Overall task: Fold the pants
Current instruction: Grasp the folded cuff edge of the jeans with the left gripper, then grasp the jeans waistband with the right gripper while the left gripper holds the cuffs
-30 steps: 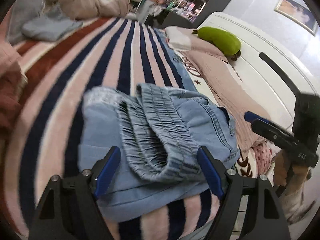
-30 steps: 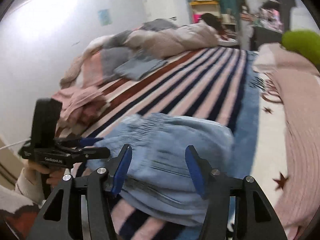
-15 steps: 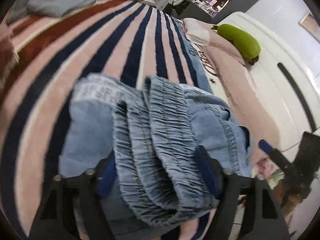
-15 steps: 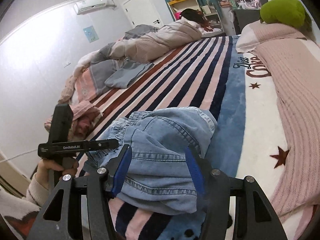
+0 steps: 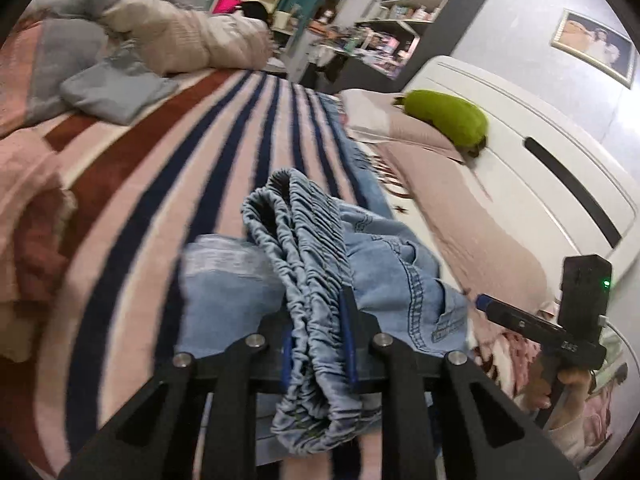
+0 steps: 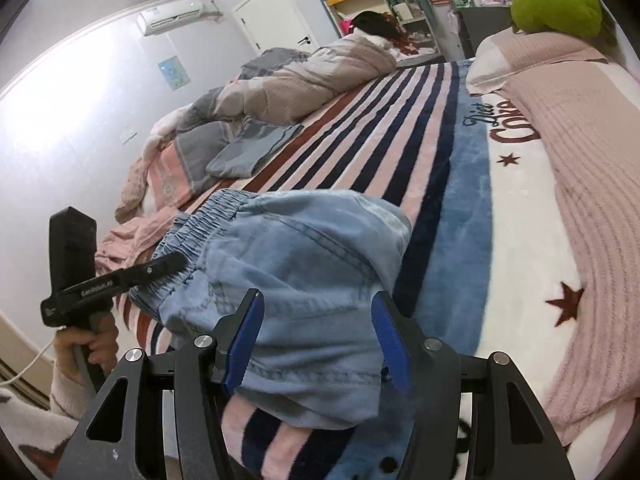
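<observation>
Two tools: left tool (image 5: 316, 340) just clamped pants (image 5: 312, 248) waistband; right tool (image 6: 318, 340) gapes; striped blanket (image 5: 160, 184).

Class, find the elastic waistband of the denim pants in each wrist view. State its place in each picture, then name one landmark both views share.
Left wrist view: the elastic waistband runs up the lower centre, pinched between the left hand-held gripper pads.
Right wrist view: the waistband sits at left of centre, where the left hand-held gripper tip meets it.
Shared landmark: the green plush toy on the pink pillow.
</observation>
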Available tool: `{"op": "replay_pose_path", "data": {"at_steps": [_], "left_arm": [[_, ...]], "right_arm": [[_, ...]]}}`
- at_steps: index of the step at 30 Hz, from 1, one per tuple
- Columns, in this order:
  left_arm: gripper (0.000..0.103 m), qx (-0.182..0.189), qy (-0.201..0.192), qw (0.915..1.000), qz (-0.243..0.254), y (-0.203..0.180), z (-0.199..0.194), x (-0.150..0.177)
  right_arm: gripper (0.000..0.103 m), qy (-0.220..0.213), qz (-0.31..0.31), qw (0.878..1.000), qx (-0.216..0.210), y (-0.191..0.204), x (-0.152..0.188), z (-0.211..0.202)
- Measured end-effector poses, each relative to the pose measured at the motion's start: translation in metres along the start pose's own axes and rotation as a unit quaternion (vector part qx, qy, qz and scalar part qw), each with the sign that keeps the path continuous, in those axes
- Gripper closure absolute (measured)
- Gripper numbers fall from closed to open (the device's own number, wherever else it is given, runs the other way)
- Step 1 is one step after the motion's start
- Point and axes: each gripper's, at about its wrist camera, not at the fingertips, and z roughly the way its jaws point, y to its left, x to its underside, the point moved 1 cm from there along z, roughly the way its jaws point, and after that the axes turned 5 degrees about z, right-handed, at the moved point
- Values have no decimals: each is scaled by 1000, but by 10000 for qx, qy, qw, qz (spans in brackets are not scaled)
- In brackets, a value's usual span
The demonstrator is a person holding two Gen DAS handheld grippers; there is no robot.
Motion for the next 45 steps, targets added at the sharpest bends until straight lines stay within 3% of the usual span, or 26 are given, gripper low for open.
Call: {"op": "replay_pose_path", "data": {"at_steps": [6,8,10,15,18,22,32,36,39,40,45], "left_arm": [[77,-375,551,9974,-257,34,19,19],[66,-487,529,9972,-182,34,17,22],[63,-520,376,9979,-68,33,4,19],[58,-318,59,9993,171,20,-20,11],[58,-231,193,9994,174,15,-10,9],[60,-488,572,9970,184,11,7,21],[87,-394,740,9965,62,4,-12,54],[86,-550,809,9952,57,4,-16,66],[76,-747,811,9939,83,5,-17,67],[67,-765,790,9939,80,6,-19,66],[42,-638,490,9967,61,14,-33,49]], "right_arm": [[50,466,-116,9987,179,8,14,33],[50,558,-237,9975,355,10,21,40],[50,594,-392,9961,524,12,25,42],[50,618,-224,9969,428,6,26,38],[50,593,-179,9973,394,6,25,37],[50,564,-176,9975,393,9,25,37],[50,638,-83,9974,326,6,27,37],[50,684,-67,9972,299,5,30,37],[50,763,-41,9965,337,2,33,40],[50,786,-31,9963,353,1,33,41],[44,654,-78,9972,346,1,26,30]]}}
